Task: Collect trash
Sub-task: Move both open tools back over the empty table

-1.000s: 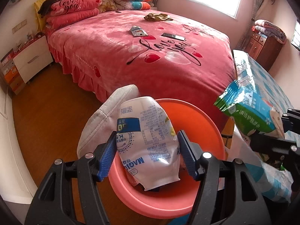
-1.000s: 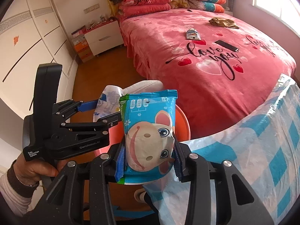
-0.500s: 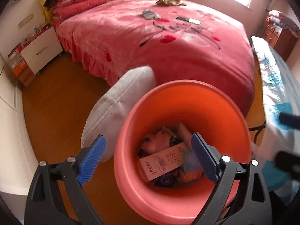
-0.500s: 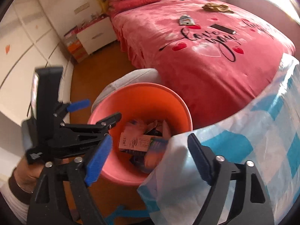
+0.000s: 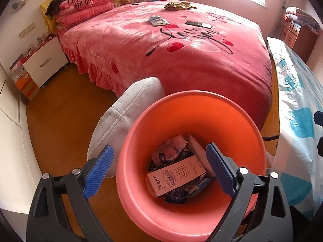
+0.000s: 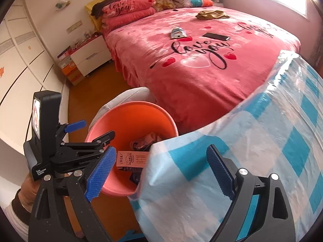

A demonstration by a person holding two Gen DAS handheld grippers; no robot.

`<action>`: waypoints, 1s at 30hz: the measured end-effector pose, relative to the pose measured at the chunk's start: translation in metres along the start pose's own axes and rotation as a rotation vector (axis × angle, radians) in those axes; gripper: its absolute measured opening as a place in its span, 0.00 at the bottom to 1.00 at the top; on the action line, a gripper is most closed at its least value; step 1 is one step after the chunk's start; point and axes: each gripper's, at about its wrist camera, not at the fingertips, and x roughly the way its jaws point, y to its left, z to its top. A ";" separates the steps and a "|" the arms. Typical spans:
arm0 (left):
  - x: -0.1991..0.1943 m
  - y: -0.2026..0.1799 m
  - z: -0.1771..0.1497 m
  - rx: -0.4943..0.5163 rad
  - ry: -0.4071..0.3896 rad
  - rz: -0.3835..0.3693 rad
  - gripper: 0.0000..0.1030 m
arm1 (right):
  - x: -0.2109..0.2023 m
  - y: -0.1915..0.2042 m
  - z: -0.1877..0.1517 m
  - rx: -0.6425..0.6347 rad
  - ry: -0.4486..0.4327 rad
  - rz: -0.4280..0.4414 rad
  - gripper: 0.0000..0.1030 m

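The crumpled silver-blue snack wrapper [image 5: 158, 20] lay far ahead of both my hand-held grippers on the pink bed [image 5: 141, 46], long axis running away. My left hand-held gripper [image 5: 159, 171] stood released; my right hand-held gripper's [image 6: 159, 171] jaws had just been opening, nothing between them. Left seemed nearer.

The right gripper [image 6: 159, 173] fills the lower frame, its blue ribbed pads spread wide with nothing gripped; its jaws have just been opening. At ten o'clock from it stands the round orange plastic bin [image 6: 129, 119], holding a pink printed carton [image 6: 132, 159] and crumpled wrappers [image 6: 144, 140]. A blue-and-white checked plastic cloth [image 6: 262, 141] covers the bin's four o'clock edge. At nine o'clock the black left gripper [image 6: 88, 132], held in a hand [image 6: 27, 189], reaches over the bin rim. A pink bedspread lettered "love you" [image 6: 201, 60] lies at twelve o'clock.
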 end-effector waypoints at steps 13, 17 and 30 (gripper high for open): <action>-0.040 -0.032 0.010 0.053 -0.103 -0.004 0.91 | -0.042 -0.030 -0.022 0.059 -0.096 -0.093 0.87; -0.054 -0.047 0.013 0.080 -0.140 -0.011 0.94 | -0.058 -0.041 -0.032 0.083 -0.125 -0.128 0.87; -0.092 -0.111 0.017 0.193 -0.223 -0.060 0.95 | -0.106 -0.089 -0.072 0.226 -0.222 -0.208 0.87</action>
